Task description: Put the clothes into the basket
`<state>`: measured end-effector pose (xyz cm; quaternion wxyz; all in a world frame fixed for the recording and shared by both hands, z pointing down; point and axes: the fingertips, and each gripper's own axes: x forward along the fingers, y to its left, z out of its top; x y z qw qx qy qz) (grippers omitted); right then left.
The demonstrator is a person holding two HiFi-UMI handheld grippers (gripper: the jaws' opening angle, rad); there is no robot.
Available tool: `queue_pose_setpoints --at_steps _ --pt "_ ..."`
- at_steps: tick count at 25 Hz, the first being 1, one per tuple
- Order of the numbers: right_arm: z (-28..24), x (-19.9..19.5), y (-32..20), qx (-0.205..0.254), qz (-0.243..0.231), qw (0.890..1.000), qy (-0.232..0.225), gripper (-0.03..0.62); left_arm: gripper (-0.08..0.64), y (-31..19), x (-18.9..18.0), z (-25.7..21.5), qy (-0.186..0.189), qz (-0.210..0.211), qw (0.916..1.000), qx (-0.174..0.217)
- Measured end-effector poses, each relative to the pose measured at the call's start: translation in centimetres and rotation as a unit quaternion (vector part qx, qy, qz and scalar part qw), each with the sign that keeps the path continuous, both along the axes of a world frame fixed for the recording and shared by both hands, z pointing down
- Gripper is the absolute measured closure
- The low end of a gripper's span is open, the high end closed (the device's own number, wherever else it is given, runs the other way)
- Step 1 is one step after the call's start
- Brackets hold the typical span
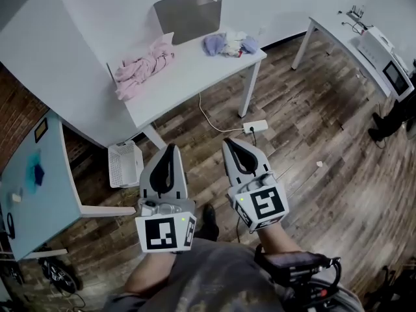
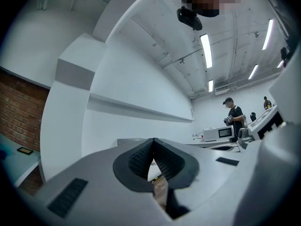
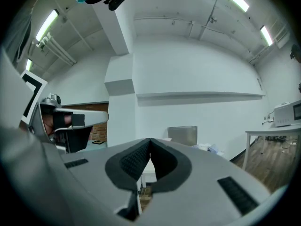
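Clothes [image 1: 143, 70] lie on the table [image 1: 195, 77] by the basket [image 1: 190, 13] — well apart from the left gripper [image 1: 170, 148] and right gripper [image 1: 229, 142], both closed, empty

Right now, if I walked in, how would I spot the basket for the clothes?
Find the long white table by the white wall. At its far end stands the grey plastic basket, behind the pink clothes pile and the purple-and-white clothes pile. It is grey and on the tabletop; the white slotted basket sits on the floor.
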<state>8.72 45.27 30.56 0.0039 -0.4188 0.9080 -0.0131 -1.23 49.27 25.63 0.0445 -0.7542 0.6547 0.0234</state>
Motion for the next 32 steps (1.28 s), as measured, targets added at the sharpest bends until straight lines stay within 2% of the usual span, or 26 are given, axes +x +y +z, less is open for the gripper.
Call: queue_pose_setpoints --at_steps 6,11,17,23,32 --pt "-1.3 -3.2 -6.2 0.016 -0.002 1.000 0.001 0.586 0.552 -6.1 -3.2 -1.3 0.001 0.000 0.9998 0.019" --pt "-2.0 -4.8 -9.2 0.020 -0.004 1.000 -0.006 0.586 0.552 -9.4 -4.9 -1.4 0.004 0.001 0.9997 0.024" --pt "-2.0 -4.2 -11.7 0.016 0.007 1.000 -0.010 0.587 0.552 -12.3 -4.4 -0.1 0.002 0.013 0.9999 0.006" --pt "-1.5 -2.8 -15.9 0.011 0.010 1.000 -0.017 0.586 0.552 -16.1 -3.5 1.2 -0.002 0.007 0.9999 -0.012" --pt "0.0 -3.9 -27.4 -0.005 -0.047 0.999 -0.022 0.587 0.552 -26.5 -3.5 2.2 -0.013 -0.039 0.9989 -0.025"
